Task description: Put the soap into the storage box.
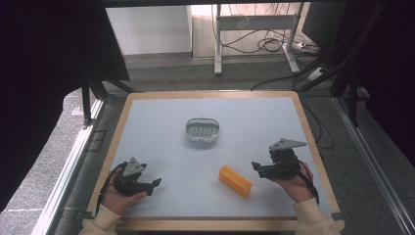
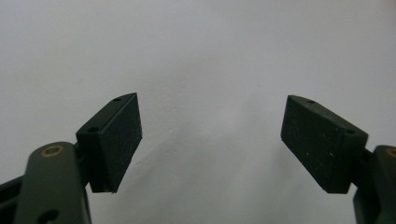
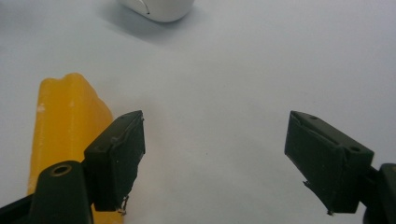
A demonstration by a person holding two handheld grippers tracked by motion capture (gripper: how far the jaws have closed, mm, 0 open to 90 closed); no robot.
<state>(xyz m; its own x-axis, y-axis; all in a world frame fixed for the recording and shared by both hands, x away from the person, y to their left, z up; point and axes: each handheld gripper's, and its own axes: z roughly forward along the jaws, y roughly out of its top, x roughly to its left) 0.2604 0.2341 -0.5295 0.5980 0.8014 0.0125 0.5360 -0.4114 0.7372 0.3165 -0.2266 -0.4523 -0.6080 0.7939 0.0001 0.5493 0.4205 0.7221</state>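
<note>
While both grippers gape, orange bar (image 1: 235, 181) lies untouched

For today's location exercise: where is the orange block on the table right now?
In the high view the orange block lies on the table's near right part, just left of the right gripper and nearer the person than the white dish.

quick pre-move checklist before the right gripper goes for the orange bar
1. Right gripper open: ok, jaws wide apart.
2. Nothing held between its jaws: ok.
3. Orange bar centred between jaws: not ok, it lies beside one jaw in the right gripper view.
4. Left gripper away from the bar: ok, open.
5. Soap dish empty: ok.
6. Bar flat on table: ok.
</note>
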